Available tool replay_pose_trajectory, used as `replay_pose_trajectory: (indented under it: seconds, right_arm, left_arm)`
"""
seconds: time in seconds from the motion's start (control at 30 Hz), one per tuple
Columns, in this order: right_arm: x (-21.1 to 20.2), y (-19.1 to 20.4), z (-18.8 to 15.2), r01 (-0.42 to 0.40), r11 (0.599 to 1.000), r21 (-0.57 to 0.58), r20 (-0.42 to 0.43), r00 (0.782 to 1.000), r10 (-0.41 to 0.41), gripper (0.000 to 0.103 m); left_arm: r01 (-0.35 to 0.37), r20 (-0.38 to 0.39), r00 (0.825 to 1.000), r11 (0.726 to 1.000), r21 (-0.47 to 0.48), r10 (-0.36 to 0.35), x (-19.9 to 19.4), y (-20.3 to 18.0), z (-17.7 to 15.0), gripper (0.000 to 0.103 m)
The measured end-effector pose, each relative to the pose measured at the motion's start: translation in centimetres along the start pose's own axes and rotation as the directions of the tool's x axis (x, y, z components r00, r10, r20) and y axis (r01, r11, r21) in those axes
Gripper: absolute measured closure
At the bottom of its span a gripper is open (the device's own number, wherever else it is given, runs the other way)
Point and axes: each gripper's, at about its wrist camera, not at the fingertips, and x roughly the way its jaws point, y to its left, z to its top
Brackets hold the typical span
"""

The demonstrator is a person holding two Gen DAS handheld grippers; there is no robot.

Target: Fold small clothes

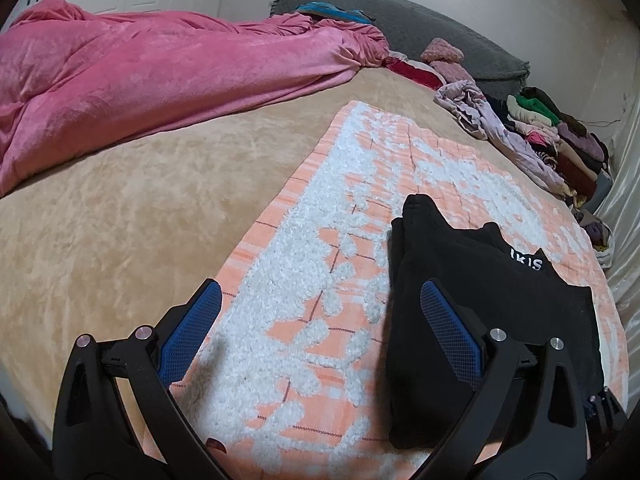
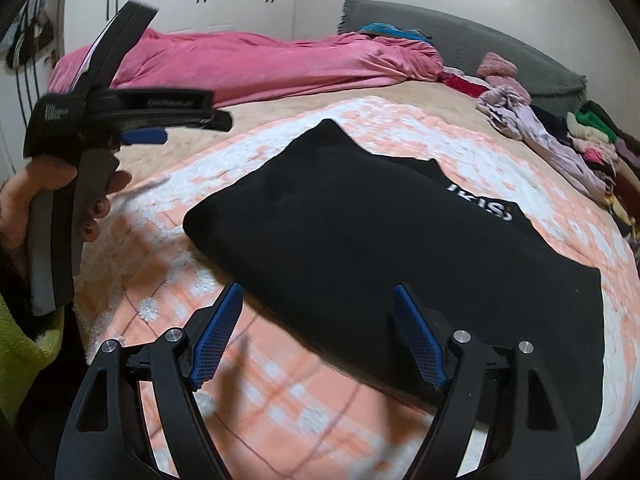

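Both grippers (image 1: 320, 312) (image 2: 318, 312) gape — black garment (image 2: 400, 240) lies free.

Wide bare stretch of beige bed (image 1: 132, 216) lay left of the orange-white blanket (image 1: 320, 240), free for passing. Pink duvet (image 1: 140, 76) heaped along the far left blocked that edge. Clothes pile (image 1: 560, 140) crowded the far right edge by the wall. Black garment (image 2: 380, 240) covered the blanket's right part; open strip beside it on the left. Left tool (image 2: 152, 136) hung above the near-left corner.
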Motion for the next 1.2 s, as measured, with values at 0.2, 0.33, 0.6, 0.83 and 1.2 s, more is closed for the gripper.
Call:
replay_pose_trajectory:
  seconds: [0.2, 0.33, 0.6, 0.83, 1.2]
  right_arm:
    - [1.6, 1.0, 0.0, 0.006, 0.999, -0.050, -0.017, 1.000, -0.007, 0.026]
    - [2.5, 1.6, -0.3, 0.042, 0.994, -0.101, -0.031, 0.998, -0.046, 0.026]
    - [4.4, 1.8, -0.2, 0.112, 0.981, -0.159, -0.021, 0.993, -0.116, 0.009]
    - [5.7, 3.0, 0.7, 0.175, 0.951, -0.254, 0.025, 0.984, -0.174, 0.011]
    - [5.2, 2.3, 1.1, 0.183, 0.955, -0.233, 0.084, 0.982, -0.167, 0.082]
  left_arm:
    - [0.004, -0.001, 1.000, 1.000, 0.004, -0.004, 0.2, -0.3, 0.3, 0.010]
    - [0.002, -0.011, 1.000, 1.000, 0.014, -0.002, 0.6, -0.7, 0.7, 0.010]
    - [0.034, -0.088, 0.996, 0.999, -0.009, -0.035, 2.6, -0.9, 1.5, 0.010]
    - [0.073, -0.177, 0.981, 0.997, -0.040, -0.079, 5.1, -1.3, 2.2, 0.010]
    - [0.248, -0.285, 0.922, 0.965, -0.091, -0.263, 8.9, -3.1, 2.3, 0.010]
